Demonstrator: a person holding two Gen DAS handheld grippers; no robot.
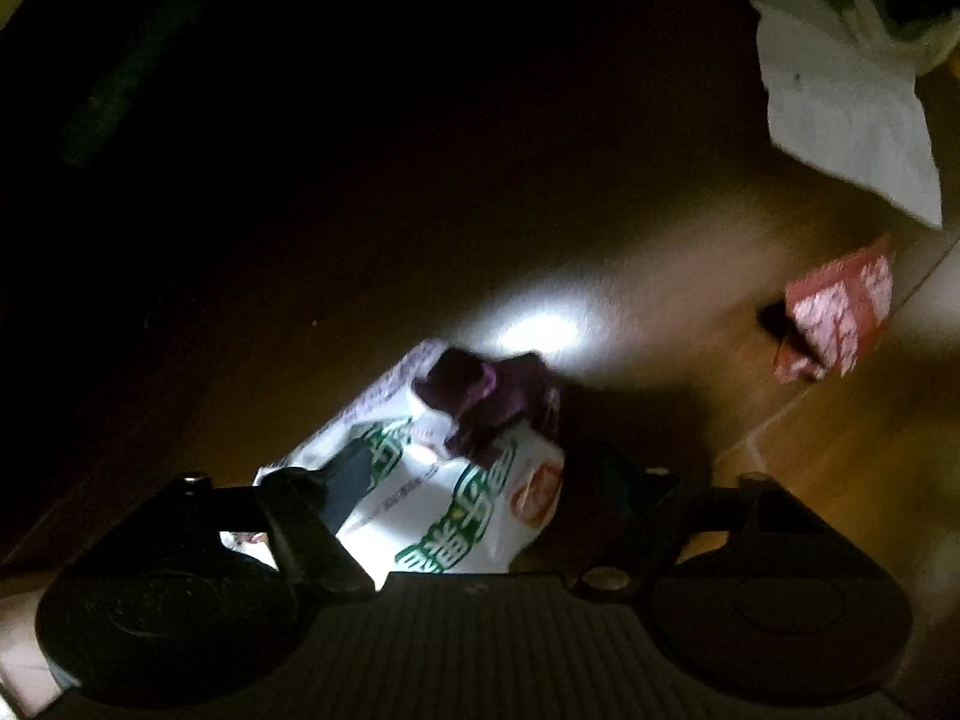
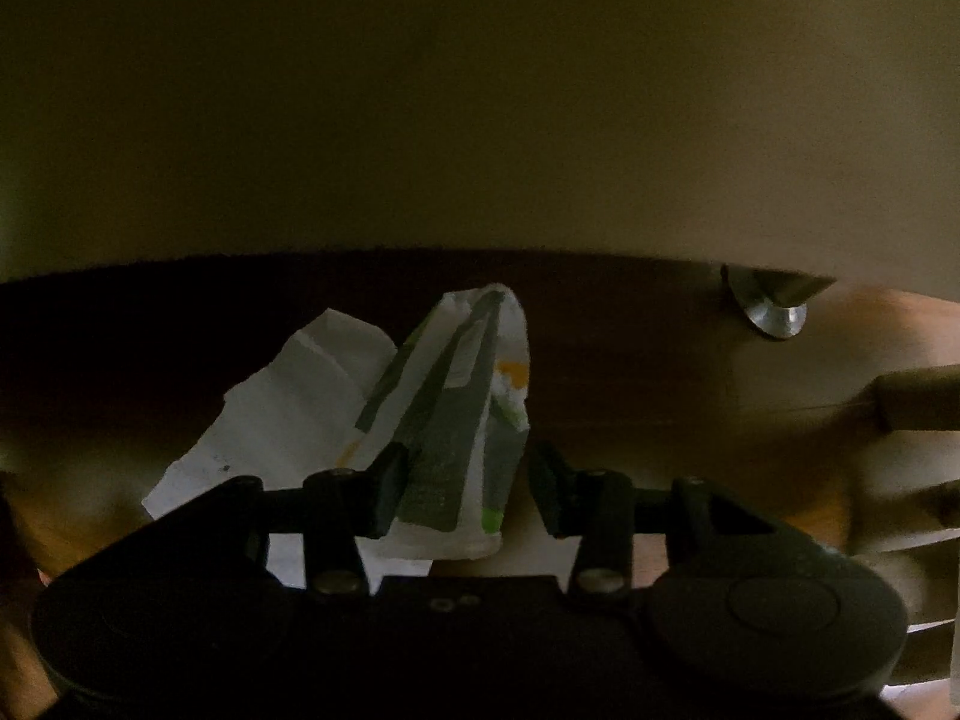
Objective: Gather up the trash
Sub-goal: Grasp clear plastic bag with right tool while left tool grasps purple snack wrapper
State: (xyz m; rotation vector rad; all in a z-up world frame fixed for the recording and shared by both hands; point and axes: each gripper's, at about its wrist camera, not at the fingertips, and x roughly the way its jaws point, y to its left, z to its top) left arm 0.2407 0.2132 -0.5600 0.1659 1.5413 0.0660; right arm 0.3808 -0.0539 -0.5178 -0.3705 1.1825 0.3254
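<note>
In the left wrist view a white wrapper (image 1: 420, 480) with green characters and a crumpled purple end lies on the wooden floor (image 1: 810, 480). My left gripper (image 1: 480, 474) points down over it. Its left finger (image 1: 342, 486) overlaps the wrapper's edge, and the right finger sits in shadow just beside it. In the right wrist view a crushed white, grey and green carton (image 2: 456, 420) stands between the jaws of my right gripper (image 2: 467, 456). The left finger (image 2: 390, 480) touches the carton, while a gap shows at the right finger (image 2: 549, 480). A sheet of white paper (image 2: 282, 414) lies under the carton.
The white paper (image 1: 840, 102) lies at the top right of the left wrist view, with a red and pink wrapper (image 1: 834, 312) below it. A metal furniture foot (image 2: 771, 306) and wooden slats (image 2: 918, 396) stand to the right. A dark furniture base runs behind the carton.
</note>
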